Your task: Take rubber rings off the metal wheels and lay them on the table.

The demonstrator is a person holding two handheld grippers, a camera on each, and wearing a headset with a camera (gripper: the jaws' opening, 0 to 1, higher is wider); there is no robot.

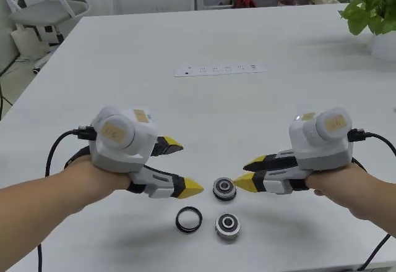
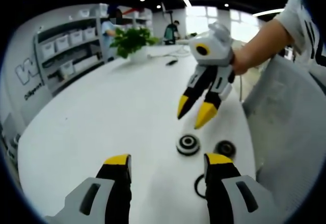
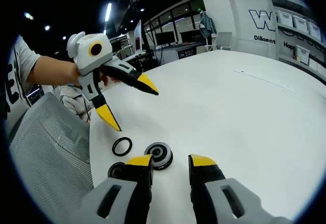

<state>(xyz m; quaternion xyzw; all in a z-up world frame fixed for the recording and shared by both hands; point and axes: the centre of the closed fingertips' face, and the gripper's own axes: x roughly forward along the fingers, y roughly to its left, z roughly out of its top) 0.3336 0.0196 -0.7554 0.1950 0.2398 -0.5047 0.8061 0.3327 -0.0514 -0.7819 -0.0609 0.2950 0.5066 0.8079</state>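
While flanking a wheel (image 1: 224,188) | left gripper (image 1: 189,166) jaws wide apart, empty | right gripper (image 1: 241,173) jaws slightly apart, empty

**Partly hidden behind jaws**

Left gripper view: the rubber ring (image 2: 196,186) at 5 o'clock is half hidden by a jaw. Right gripper view: one metal wheel (image 3: 115,170) at 7 o'clock sits partly behind a jaw.

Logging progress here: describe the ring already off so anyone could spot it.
On the white table, near the edge closest to the person, three small round parts lie together. The loose ring is the leftmost: a thin black hoop with table showing through, unlike the two solid wheels.
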